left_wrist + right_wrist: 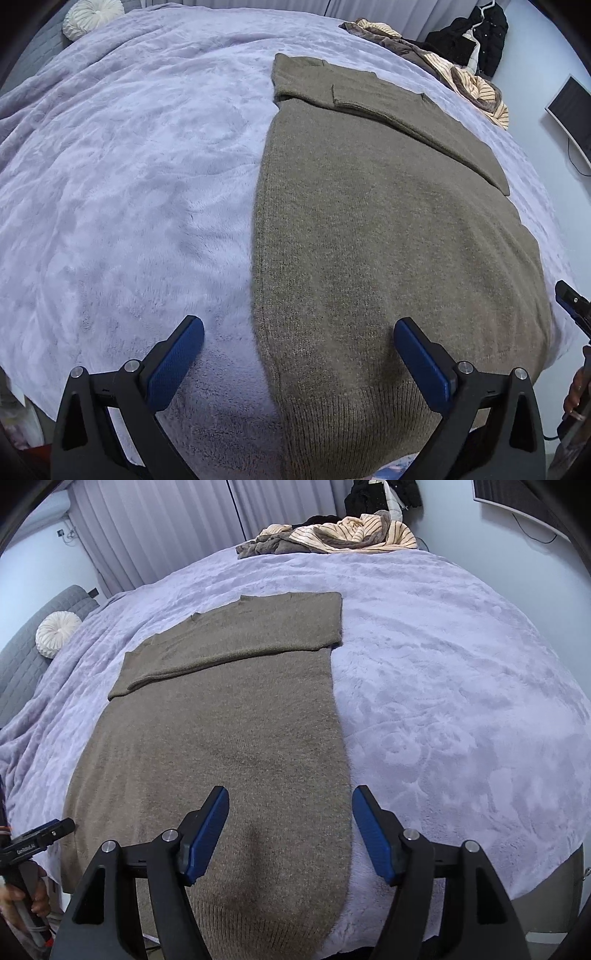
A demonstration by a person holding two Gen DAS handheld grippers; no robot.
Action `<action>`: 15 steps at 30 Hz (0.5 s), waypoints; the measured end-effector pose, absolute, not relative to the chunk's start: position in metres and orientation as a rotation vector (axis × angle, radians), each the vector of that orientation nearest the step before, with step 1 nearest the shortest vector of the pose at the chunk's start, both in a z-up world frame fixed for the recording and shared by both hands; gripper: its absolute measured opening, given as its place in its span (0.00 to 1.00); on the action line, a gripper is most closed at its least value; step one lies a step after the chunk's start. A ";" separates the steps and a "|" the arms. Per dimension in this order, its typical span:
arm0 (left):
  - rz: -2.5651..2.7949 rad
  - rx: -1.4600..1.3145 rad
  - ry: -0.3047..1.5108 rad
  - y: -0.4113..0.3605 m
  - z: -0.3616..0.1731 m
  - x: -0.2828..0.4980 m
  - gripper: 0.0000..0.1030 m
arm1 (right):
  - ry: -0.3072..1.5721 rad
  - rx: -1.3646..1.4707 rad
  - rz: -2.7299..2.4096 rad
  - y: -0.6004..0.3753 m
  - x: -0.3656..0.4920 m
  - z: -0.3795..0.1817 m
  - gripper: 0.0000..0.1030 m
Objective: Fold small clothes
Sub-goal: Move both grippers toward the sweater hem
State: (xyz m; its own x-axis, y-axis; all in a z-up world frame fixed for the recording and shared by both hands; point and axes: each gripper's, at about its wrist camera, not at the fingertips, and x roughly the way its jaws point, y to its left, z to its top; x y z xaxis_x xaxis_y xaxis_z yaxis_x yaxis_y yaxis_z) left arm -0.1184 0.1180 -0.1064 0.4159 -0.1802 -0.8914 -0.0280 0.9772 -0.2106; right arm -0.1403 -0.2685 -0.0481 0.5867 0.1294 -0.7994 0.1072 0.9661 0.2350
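sleeves folded in; both grippers, left gripper (299, 354) and right gripper (290, 829), released over sweater (369, 240) hem at frame bottom. next: pinch corners, fold upward.

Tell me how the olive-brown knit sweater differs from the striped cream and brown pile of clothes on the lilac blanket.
The olive-brown knit sweater lies flat and smoothed, its sleeves folded across the top; the striped cream and brown pile of clothes is crumpled in a heap. The sweater is one plain colour; the pile mixes stripes with brown fabric. The sweater sits at the near edge, under both grippers; the pile lies at the far edge. Both rest on the fluffy lilac blanket.
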 end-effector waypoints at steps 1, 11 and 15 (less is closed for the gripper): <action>-0.094 -0.202 1.139 0.118 -0.106 -0.119 1.00 | 0.947 0.295 0.022 -0.273 -0.142 -0.049 0.70; -0.316 -0.273 1.175 0.121 -0.103 -0.118 1.00 | 0.955 0.608 0.213 -0.329 -0.175 -0.072 0.70; -0.407 -0.294 1.221 0.113 -0.109 -0.121 1.00 | 0.986 0.709 0.365 -0.331 -0.188 -0.088 0.70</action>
State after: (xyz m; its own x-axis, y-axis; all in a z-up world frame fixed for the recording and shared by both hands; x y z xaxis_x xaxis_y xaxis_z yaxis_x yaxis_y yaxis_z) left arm -0.1208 0.1131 -0.1086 0.2850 -0.4533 -0.8446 0.1439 0.8913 -0.4299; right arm -0.1878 -0.3309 -0.0875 0.5177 0.5797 -0.6293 0.0303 0.7226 0.6906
